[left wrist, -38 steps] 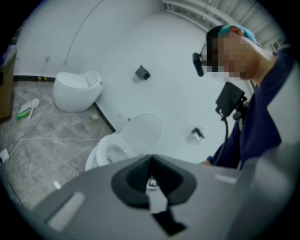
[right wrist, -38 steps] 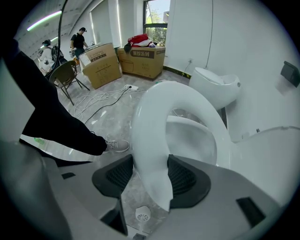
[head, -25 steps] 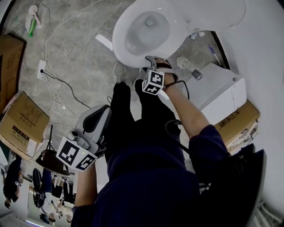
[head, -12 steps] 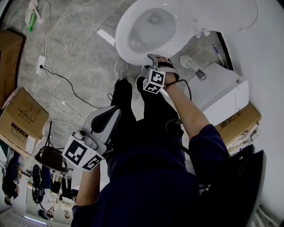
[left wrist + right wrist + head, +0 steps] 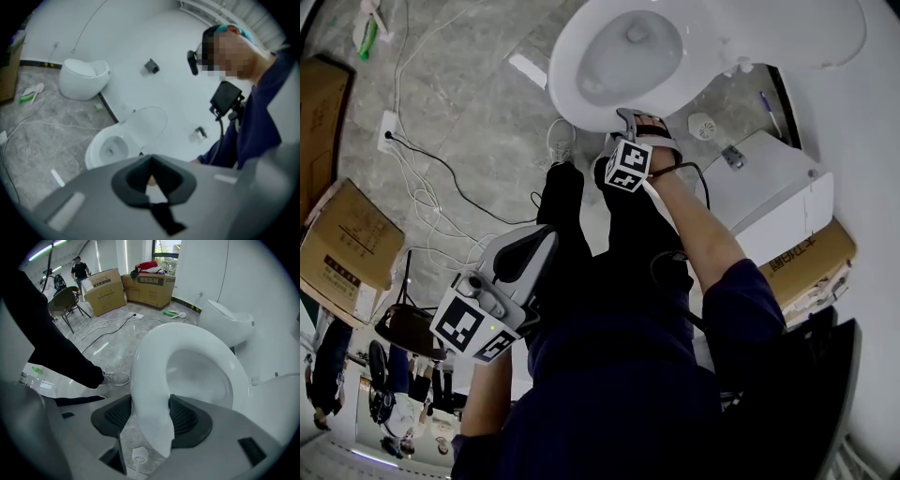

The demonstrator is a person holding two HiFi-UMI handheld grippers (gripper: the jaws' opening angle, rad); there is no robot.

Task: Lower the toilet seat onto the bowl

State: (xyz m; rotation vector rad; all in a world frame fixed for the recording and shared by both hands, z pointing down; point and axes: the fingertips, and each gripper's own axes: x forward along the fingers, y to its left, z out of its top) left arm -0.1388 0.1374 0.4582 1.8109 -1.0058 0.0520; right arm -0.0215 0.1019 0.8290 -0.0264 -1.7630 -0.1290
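Clamping the front edge of the toilet seat [image 5: 146,366], the right gripper [image 5: 151,417] has one ribbed dark pad on each face of the white ring. Its jaws stand only as far apart as the seat is thick.

Seat position: over the toilet bowl [image 5: 623,54], with the ring framing the bowl's inside in the right gripper view. The seat's front lip hangs past the pads toward the floor. Cannot tell whether the seat touches the bowl rim. Lid [image 5: 149,123] stands upright behind the bowl, against the white wall.

Left gripper [image 5: 150,180]: jaws drawn together, only a narrow slit between the dark pads, nothing in them. Head view puts it well away from the bowl, out in front of it, beside the person's left leg, marker cube toward the camera.

Person stands at the bowl's front in dark trousers, with a pale shoe [image 5: 560,142] just in front of the bowl. The right arm reaches down to the bowl's front rim.

Surroundings, all placed from the bowl as the head view shows it:
- White box-shaped unit [image 5: 773,192] to the bowl's right, by the wall.
- Cables [image 5: 422,173] across the grey floor to the bowl's left and front.
- Cardboard boxes [image 5: 342,253] farther out that way.
- A second toilet [image 5: 84,79] farther along the same wall.
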